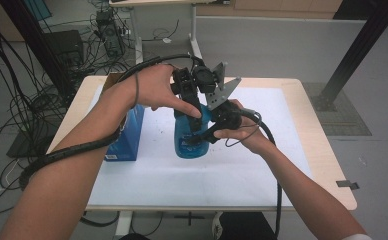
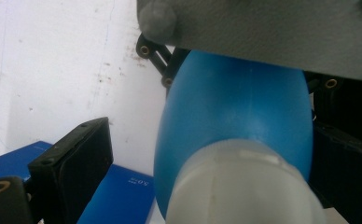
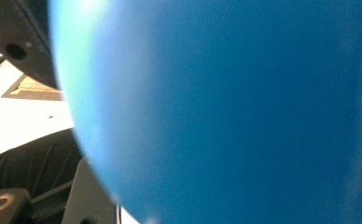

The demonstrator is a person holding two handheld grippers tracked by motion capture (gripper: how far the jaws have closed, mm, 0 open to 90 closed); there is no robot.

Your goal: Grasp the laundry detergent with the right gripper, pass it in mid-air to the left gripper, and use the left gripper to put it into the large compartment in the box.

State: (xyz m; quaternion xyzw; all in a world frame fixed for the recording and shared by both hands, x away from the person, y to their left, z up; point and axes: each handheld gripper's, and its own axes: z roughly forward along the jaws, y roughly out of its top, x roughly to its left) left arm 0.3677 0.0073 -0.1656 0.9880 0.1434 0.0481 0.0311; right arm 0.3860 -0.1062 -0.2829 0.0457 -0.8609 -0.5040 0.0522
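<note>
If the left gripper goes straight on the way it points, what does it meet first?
Most likely the blue bottle: its white cap already sits between the left gripper's jaws, almost touching the camera.

From my left hand-held gripper (image 2: 207,186) camera, a blue bottle (image 2: 237,107) fills the middle of the frame, its whitish translucent cap (image 2: 237,184) bulging at the bottom centre, close to the lens. My one black jaw sits at lower left, clear of the bottle, and the other hugs the right edge, right against the blue wall. Across the top runs a grey plate (image 2: 272,32) with black linkage beneath it. Lower left, a dark blue box (image 2: 118,196) lies on the white bench (image 2: 53,70) cover, speckled with small marks.
</note>
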